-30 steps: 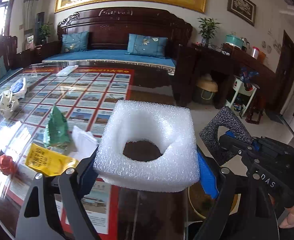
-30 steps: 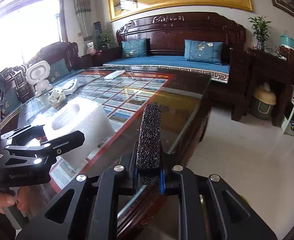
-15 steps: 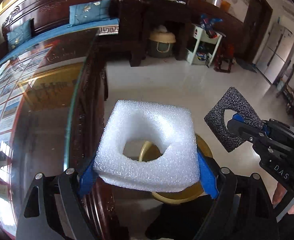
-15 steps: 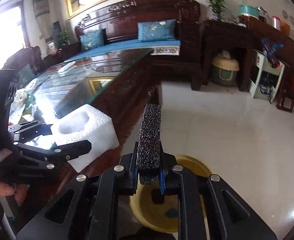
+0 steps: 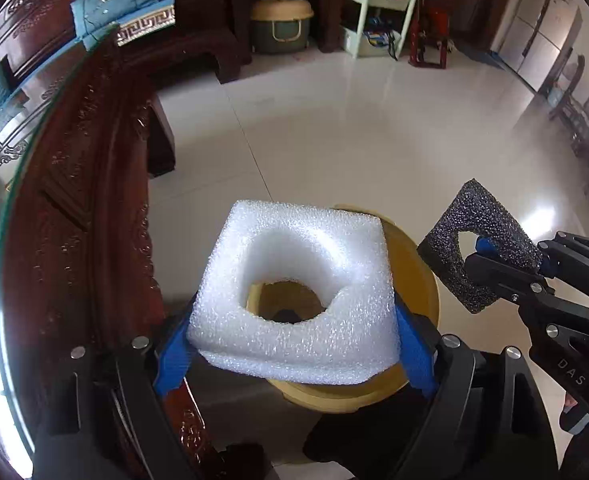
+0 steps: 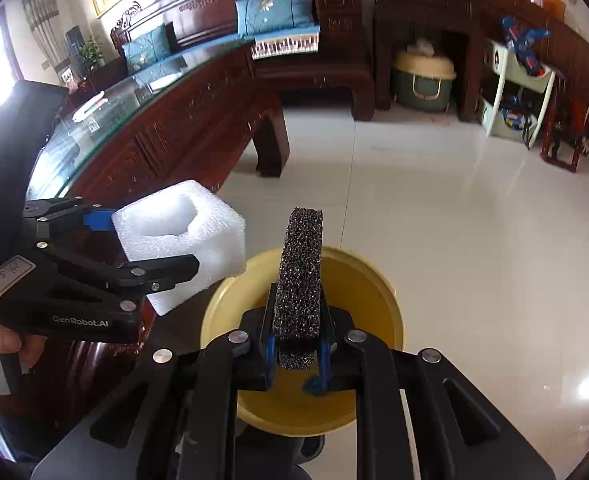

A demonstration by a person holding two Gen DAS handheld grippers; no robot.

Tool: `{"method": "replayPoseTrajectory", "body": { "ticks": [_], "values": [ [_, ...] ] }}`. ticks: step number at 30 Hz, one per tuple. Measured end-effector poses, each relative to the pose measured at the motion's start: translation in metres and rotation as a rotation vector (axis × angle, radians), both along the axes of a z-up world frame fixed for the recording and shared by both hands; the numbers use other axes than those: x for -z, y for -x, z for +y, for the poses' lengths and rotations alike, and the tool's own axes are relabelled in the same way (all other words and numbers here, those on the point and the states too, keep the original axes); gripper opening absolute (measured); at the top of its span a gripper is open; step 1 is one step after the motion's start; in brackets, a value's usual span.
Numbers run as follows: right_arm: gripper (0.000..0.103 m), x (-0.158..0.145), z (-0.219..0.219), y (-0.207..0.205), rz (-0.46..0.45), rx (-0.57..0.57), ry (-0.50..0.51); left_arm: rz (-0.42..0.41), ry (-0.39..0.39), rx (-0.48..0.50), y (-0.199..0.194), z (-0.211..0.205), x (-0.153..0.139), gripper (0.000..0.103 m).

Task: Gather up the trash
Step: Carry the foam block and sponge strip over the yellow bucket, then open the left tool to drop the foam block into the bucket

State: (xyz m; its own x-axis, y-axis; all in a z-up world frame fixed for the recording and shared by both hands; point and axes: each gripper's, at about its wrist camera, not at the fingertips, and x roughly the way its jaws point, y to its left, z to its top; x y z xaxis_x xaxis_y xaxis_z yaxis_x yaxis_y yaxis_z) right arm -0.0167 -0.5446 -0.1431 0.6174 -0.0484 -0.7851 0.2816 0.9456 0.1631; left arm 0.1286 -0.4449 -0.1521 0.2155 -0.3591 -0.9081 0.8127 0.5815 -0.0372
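My left gripper (image 5: pixel 292 344) is shut on a white foam block (image 5: pixel 294 292) with a hole through its middle; the blue pads press its two sides. Through that hole shows the yellow bin (image 5: pixel 418 280) on the floor below. My right gripper (image 6: pixel 296 344) is shut on a thin black foam piece (image 6: pixel 299 276) standing on edge, right above the yellow bin (image 6: pixel 370 280). In the right wrist view the white foam block (image 6: pixel 182 236) hangs at the bin's left rim, with the left gripper (image 6: pixel 134 244) around it. The black foam piece (image 5: pixel 478 244) and right gripper (image 5: pixel 508 264) show at the right of the left wrist view.
A dark carved wooden table with a glass top (image 6: pixel 106 120) stands close on the left. Pale tiled floor (image 6: pixel 474 220) spreads to the right. A sofa with blue cushions (image 6: pixel 274 8), a green and cream basket (image 6: pixel 422 76) and a small white shelf (image 6: pixel 514 92) stand at the far wall.
Both grippers have swung off the table top and down over the yellow bin beside it, each keeping its foam piece. The bin now lies closer beneath them than half a second ago.
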Motion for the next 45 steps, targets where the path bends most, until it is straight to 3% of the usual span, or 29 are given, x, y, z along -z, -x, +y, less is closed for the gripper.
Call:
{"method": "replayPoseTrajectory", "body": {
  "ticks": [12,30,32,33,40,45],
  "values": [
    [0.016,0.039,-0.017,-0.006,0.103,-0.006,-0.049,0.106,-0.084,0.059,-0.006,-0.020,0.040,0.085],
    [0.016,0.048,-0.020,-0.015,0.144,-0.027,-0.030,0.113,-0.140,0.105,0.002,-0.031,0.060,0.085],
    [0.016,0.049,-0.021,-0.016,0.149,-0.025,-0.027,0.123,-0.136,0.103,0.001,-0.031,0.061,0.088],
    [0.016,0.050,-0.022,-0.016,0.152,-0.022,-0.026,0.123,-0.140,0.097,0.001,-0.032,0.062,0.098],
    [0.016,0.051,-0.022,-0.017,0.162,-0.015,-0.018,0.118,-0.177,0.111,0.002,-0.031,0.066,0.099],
    [0.016,0.050,-0.020,-0.018,0.166,-0.021,-0.014,0.040,-0.230,0.130,0.011,-0.029,0.063,0.099]
  ]
}}
